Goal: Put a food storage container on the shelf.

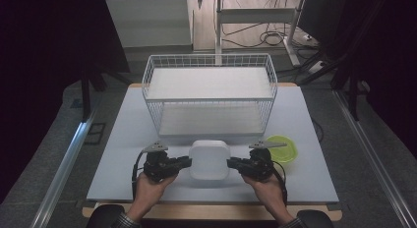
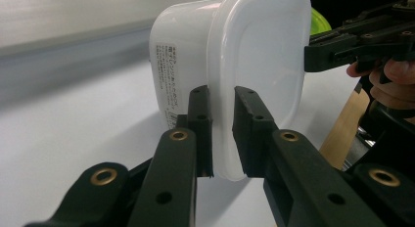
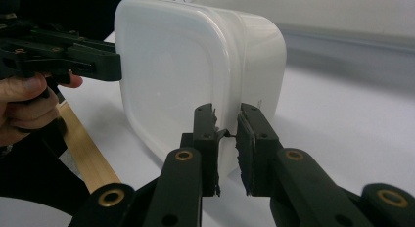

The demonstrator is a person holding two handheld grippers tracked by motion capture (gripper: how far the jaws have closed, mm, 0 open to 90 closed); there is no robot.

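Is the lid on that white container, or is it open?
Lid on. The white container shows a closed top across its rim, and both gripper views show the left gripper and right gripper clamped on that rim.

Black gripper (image 1: 186, 162) jaws, brass rivets, plaid cuffs (image 1: 123, 220)

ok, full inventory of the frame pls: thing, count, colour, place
lidded plastic container: 1, translucent white, near middle of the table, gripped at its lid rim from both sides
wire basket: 1, white, two shelves, behind the container
bowl: 1, lime green, right of the container by the right gripper
table: 1, pale grey top with wooden edge
cables: several, dark, on the floor beyond the table
left gripper: 1, black, shut on the container's left rim
right gripper: 1, black, shut on its right rim
hands: 2, holding the grippers at the near edge
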